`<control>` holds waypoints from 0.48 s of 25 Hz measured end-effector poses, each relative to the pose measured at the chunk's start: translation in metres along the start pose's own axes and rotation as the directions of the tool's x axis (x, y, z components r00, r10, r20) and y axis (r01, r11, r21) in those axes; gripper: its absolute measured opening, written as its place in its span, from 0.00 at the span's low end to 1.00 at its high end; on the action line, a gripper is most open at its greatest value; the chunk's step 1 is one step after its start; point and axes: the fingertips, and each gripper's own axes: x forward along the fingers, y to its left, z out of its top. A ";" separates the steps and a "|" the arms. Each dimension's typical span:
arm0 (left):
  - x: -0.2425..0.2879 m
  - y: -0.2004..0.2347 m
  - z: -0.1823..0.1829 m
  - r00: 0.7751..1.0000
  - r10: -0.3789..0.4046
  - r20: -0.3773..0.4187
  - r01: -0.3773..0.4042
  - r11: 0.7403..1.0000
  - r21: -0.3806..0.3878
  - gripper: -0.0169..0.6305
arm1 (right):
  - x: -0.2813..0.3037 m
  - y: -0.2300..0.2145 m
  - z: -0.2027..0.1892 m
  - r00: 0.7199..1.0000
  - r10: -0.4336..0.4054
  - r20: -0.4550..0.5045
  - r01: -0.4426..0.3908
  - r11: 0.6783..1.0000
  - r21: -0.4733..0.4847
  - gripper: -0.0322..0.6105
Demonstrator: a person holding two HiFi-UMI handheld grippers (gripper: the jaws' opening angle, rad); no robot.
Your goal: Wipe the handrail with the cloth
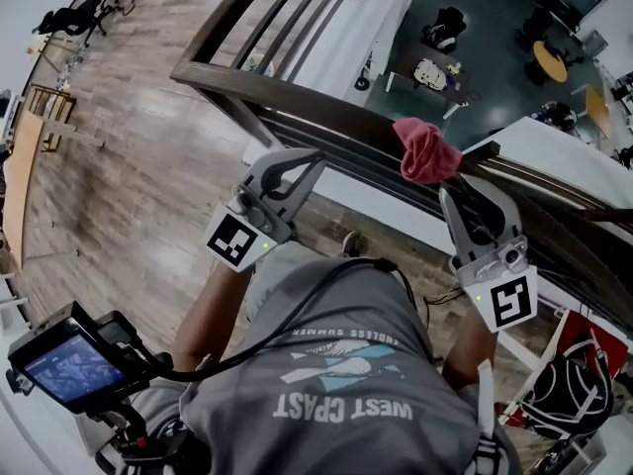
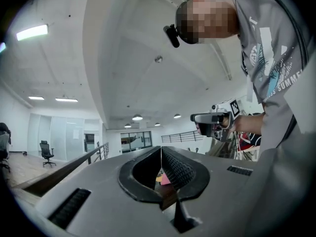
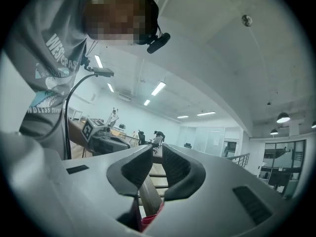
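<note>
A dark wooden handrail (image 1: 297, 97) runs from upper left to right in the head view. A crumpled red cloth (image 1: 427, 149) hangs over it, held by no gripper. My left gripper (image 1: 318, 155) hovers just short of the rail, left of the cloth, with its jaws together and empty. My right gripper (image 1: 465, 182) sits just below the cloth, its jaws a narrow gap apart. In the right gripper view the rail (image 3: 148, 194) and a bit of the cloth (image 3: 150, 220) show through the right gripper (image 3: 157, 147). The left gripper view shows the left gripper (image 2: 161, 148) with the cloth (image 2: 165, 180) behind it.
Beyond the rail is a drop to a lower floor with tables and chairs (image 1: 465, 57). Metal bars (image 1: 326, 137) run under the handrail. A red and black bag (image 1: 574, 384) lies at lower right. A screen device (image 1: 69, 364) juts out at lower left over the wood floor (image 1: 129, 176).
</note>
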 end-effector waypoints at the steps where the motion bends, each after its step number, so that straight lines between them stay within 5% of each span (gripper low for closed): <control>1: -0.003 -0.003 0.002 1.000 0.005 -0.004 -0.005 1.000 0.006 0.04 | -0.002 0.000 0.001 1.000 0.001 0.001 -0.001 1.000 0.003 0.14; 12: -0.022 -0.006 0.018 0.998 0.061 0.003 -0.061 0.997 0.048 0.04 | -0.009 -0.001 0.007 1.000 0.010 0.028 -0.010 1.000 0.015 0.14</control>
